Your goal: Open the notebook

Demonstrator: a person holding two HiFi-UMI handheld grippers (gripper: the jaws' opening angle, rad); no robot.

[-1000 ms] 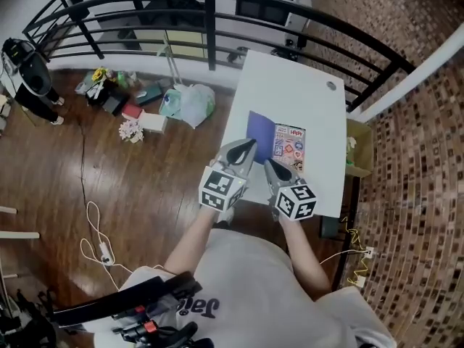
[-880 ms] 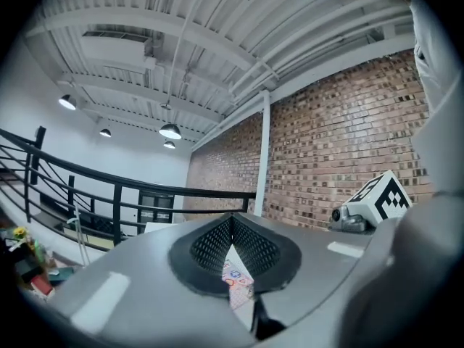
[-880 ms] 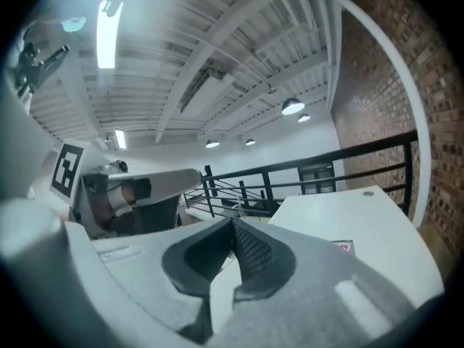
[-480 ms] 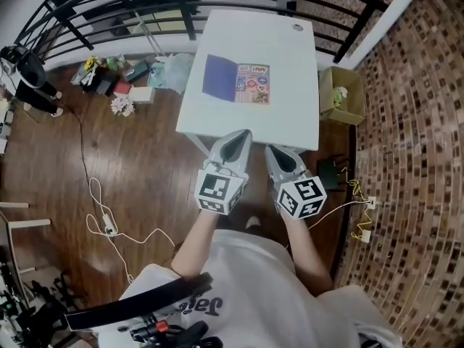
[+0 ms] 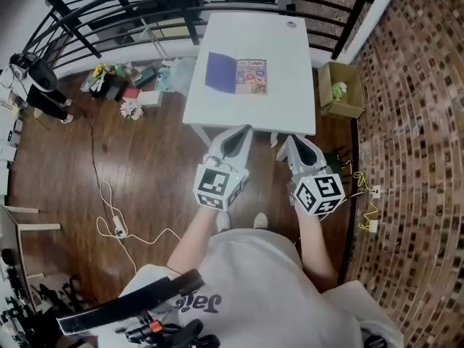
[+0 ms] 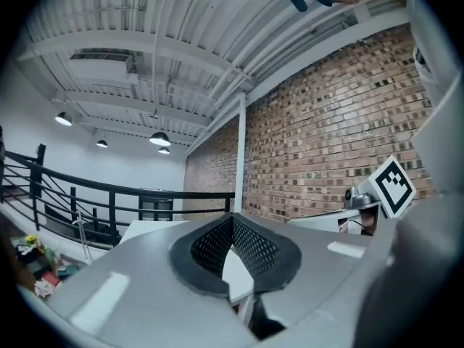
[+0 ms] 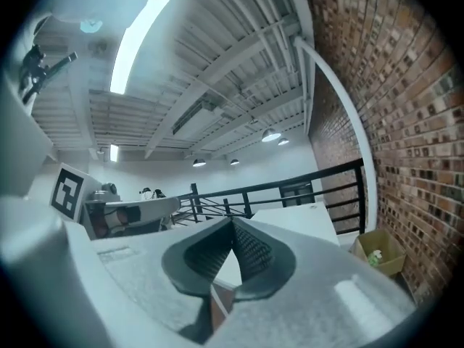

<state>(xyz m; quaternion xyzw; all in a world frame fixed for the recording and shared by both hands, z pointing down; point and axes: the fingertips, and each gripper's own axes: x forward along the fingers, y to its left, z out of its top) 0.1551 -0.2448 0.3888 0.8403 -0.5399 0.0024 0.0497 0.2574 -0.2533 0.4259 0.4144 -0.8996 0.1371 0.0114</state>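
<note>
The left hand-held gripper (image 5: 241, 132) and the right hand-held gripper (image 5: 288, 141) hang side by side over the wooden floor (image 5: 145, 165), each with its jaws pressed together on nothing. Ahead of both, well apart, the notebook (image 5: 237, 75) lies open on the white desk (image 5: 290, 85), purple inner cover at left, a page of coloured stickers at right. Ahead and to the right of the right hand-held gripper, an open cardboard box (image 5: 351, 106) holds something small, green and white, perhaps a plant.

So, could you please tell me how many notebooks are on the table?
1: the notebook lies open on the left half of the table. Nothing there could hide another.
</note>
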